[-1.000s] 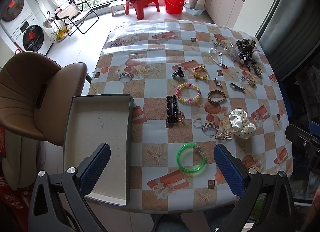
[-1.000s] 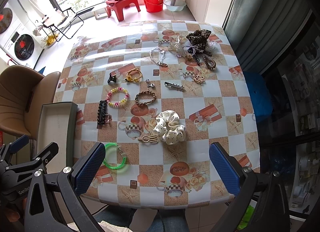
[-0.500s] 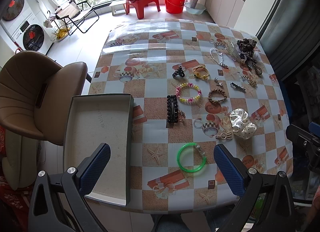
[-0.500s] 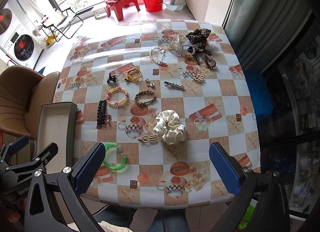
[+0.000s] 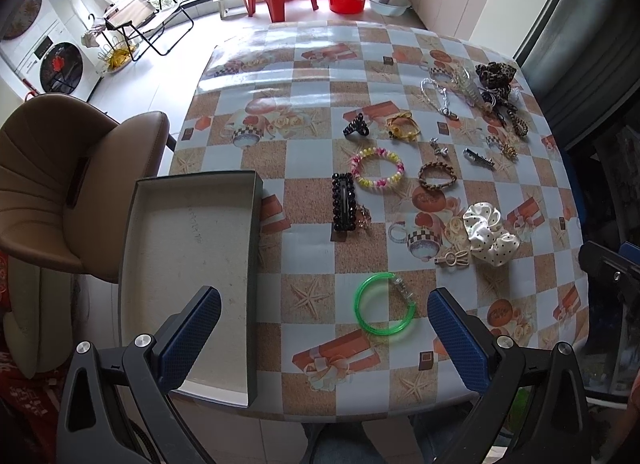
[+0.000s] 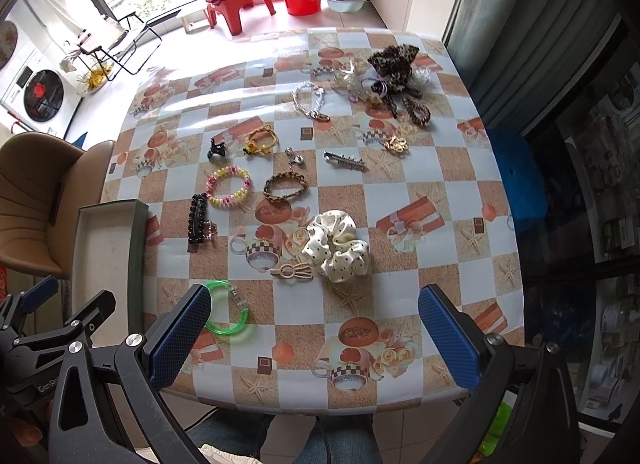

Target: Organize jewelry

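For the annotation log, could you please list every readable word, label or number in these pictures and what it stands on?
"GenRo": white letters, cut off by the frame edge, on the black body of the left hand-held gripper.
Printed ovals on the checked plastic tablecloth: lettering too blurred to read.
Faint marks inside the open grey cardboard box: illegible.

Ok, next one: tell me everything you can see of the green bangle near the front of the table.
The green bangle is a thin ring of translucent bright green plastic, by its look, with a short clear, ribbed segment set into its far right arc. It lies flat on the checked tablecloth, nearer the front edge than the other jewelry, right of the open tray. Nothing touches it. In the right wrist view, the near finger of the right hand-held gripper hides part of it.
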`<action>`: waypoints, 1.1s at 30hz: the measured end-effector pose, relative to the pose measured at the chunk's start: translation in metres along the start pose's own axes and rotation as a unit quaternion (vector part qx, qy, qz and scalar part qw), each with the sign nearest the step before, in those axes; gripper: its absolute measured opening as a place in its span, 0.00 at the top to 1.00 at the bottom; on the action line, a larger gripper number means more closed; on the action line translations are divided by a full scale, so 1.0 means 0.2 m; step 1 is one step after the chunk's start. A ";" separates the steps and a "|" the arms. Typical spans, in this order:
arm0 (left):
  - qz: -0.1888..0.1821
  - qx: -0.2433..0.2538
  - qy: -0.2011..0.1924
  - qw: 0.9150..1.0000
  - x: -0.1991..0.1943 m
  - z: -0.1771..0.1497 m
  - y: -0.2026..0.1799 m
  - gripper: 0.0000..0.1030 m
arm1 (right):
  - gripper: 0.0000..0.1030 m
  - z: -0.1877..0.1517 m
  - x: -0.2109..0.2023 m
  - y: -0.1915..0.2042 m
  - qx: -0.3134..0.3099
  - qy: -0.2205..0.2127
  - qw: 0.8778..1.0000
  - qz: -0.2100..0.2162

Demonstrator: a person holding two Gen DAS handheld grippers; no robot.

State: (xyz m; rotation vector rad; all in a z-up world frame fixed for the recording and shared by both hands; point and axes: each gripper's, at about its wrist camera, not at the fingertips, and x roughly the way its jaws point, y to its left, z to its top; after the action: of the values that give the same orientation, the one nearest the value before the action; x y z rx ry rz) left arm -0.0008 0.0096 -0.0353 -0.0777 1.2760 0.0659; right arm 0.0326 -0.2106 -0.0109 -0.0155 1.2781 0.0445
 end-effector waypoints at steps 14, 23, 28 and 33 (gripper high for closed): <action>-0.017 0.020 0.092 0.995 0.44 -0.13 -0.04 0.00 | 0.00 -0.07 0.43 -0.30 0.061 0.087 0.994 -0.012; -0.024 -0.004 0.123 0.992 0.66 -0.18 -0.06 0.04 | 0.00 0.03 0.73 -0.30 0.073 0.102 0.992 0.026; -0.026 -0.019 0.135 0.990 0.73 -0.23 -0.03 0.10 | 0.00 0.10 0.89 -0.25 0.054 0.111 0.992 0.030; -0.009 -0.001 0.124 0.992 0.70 -0.28 -0.04 0.19 | 0.00 0.11 1.02 -0.22 0.047 0.124 0.991 0.018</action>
State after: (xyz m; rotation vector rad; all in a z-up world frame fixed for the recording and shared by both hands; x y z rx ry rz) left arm -0.0128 -0.0030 -0.1849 -0.1019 1.5243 0.0420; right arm 0.1142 -0.2490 -0.2014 0.0861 1.5276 0.0132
